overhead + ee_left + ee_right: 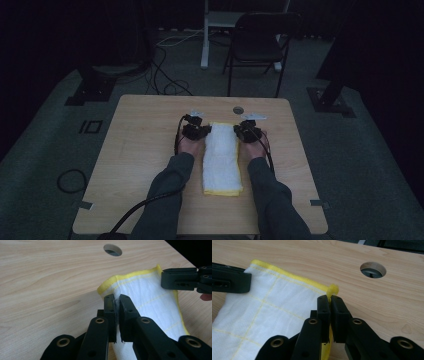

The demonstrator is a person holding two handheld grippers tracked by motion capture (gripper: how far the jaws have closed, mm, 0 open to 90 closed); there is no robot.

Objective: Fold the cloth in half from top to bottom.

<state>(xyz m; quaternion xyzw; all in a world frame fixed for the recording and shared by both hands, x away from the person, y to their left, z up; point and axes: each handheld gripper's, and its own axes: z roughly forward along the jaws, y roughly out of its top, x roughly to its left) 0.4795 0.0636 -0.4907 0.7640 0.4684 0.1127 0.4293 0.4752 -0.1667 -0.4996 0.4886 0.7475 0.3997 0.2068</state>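
Observation:
A white cloth with a yellow hem (220,157) lies folded lengthwise in the middle of the wooden table (140,150). My left gripper (198,131) is shut on the cloth's far left corner; in the left gripper view its jaws (117,302) pinch the white fabric (147,300) and the corner stands up off the wood. My right gripper (244,130) is shut on the far right corner; in the right gripper view the yellow hem (332,289) pokes out above its closed jaws (330,301). The other gripper (185,280) shows across the cloth.
A round cable hole (238,109) sits in the table just beyond the cloth. Behind the table stand a black folding chair (260,42) and a white desk leg (204,37). Cables lie on the dark floor (165,75).

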